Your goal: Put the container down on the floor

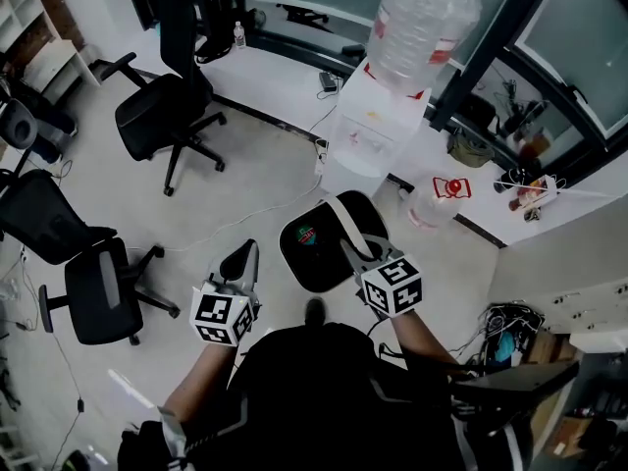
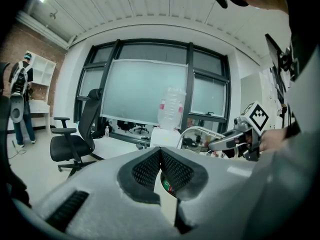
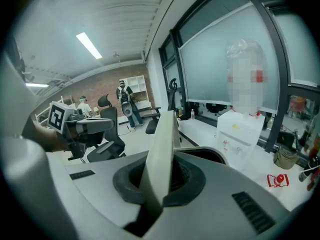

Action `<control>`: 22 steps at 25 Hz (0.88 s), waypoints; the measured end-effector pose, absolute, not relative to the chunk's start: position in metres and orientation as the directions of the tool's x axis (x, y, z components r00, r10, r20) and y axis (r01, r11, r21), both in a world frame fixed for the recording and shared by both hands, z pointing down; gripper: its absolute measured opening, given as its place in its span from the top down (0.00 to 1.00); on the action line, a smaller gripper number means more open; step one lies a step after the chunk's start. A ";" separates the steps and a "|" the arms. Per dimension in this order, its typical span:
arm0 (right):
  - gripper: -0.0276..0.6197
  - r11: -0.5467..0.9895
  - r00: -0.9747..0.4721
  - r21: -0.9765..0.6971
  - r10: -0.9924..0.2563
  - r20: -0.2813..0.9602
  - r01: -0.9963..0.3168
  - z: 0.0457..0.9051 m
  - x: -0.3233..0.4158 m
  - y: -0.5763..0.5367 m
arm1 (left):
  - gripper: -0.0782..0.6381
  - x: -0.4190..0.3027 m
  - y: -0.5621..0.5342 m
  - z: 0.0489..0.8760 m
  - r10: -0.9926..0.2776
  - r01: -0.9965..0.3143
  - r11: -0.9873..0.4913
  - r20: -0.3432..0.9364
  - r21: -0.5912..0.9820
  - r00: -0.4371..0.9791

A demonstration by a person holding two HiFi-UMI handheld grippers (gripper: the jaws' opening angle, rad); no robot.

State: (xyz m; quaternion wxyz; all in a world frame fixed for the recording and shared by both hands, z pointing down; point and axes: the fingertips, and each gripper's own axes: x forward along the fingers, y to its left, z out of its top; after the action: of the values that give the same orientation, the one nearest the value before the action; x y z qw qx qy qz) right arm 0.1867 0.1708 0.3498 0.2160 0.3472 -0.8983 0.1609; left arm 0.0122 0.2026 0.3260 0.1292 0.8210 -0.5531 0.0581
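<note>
- Head view: the black, round container (image 1: 316, 253) hangs by its white handle (image 1: 340, 214) above the floor (image 1: 245, 194). It is between the 2 grippers, just ahead of the person, and is not yet set down.
- The right gripper (image 1: 351, 250) is clamped on the handle. In the right gripper view the flat band is seen pinched between the pads and rising out of them.
- The left gripper (image 1: 245, 255) is closed on nothing, its pads meeting at the tips. It is held just beside the container and apart from it.
- Handling, as judged: the container is probably light, since it is carried by 1 grip. The body looks stiff and the handle looks like a thin, bendable band, so some swing is to be expected and a slow lowering is called for.
- The handle is the natural hold. The rim could be steadied with the left gripper if the container tilts.
- Only in the head view are the whole container, a green-and-red patch inside it and the bare floor below shown. A chair (image 1: 162, 111) is well apart and a water dispenser (image 1: 373, 116) is beyond.
- Only in the right gripper view is the pinch itself shown. Of the container, just a slice of dark rim is seen there.
- In the left gripper view the container is mostly hidden behind that gripper's own body. The handle's arc and the right gripper are seen from the side.
</note>
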 end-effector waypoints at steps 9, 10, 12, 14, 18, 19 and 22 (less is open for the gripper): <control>0.94 0.745 -0.703 -0.146 -0.520 0.485 -0.651 0.358 0.210 0.127 | 0.88 0.055 0.164 0.337 -0.887 -0.929 -0.350 0.276 0.120 0.370; 0.94 0.746 -0.705 -0.146 -0.519 0.483 -0.650 0.359 0.212 0.122 | 0.88 0.058 0.162 0.337 -0.886 -0.929 -0.349 0.280 0.120 0.369; 0.94 0.748 -0.707 -0.148 -0.516 0.484 -0.648 0.359 0.214 0.113 | 0.88 0.061 0.157 0.337 -0.888 -0.930 -0.348 0.279 0.114 0.366; 0.94 0.753 -0.709 -0.145 -0.510 0.486 -0.642 0.360 0.214 0.106 | 0.88 0.061 0.152 0.335 -0.891 -0.933 -0.342 0.277 0.110 0.360; 0.94 0.770 -0.718 -0.135 -0.495 0.490 -0.623 0.361 0.207 0.092 | 0.88 0.059 0.139 0.337 -0.896 -0.938 -0.323 0.277 0.129 0.347; 0.94 0.771 -0.718 -0.137 -0.493 0.491 -0.622 0.361 0.205 0.089 | 0.88 0.058 0.136 0.338 -0.896 -0.937 -0.320 0.277 0.136 0.346; 0.94 0.766 -0.717 -0.144 -0.494 0.491 -0.627 0.362 0.200 0.074 | 0.88 0.054 0.124 0.343 -0.894 -0.935 -0.320 0.279 0.150 0.351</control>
State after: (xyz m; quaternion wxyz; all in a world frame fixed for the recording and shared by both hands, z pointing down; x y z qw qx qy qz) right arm 0.1998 0.0737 0.3616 0.2177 0.3066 -0.9141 0.1517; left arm 0.0542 0.1242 0.3429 0.1432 0.8093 -0.5651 0.0721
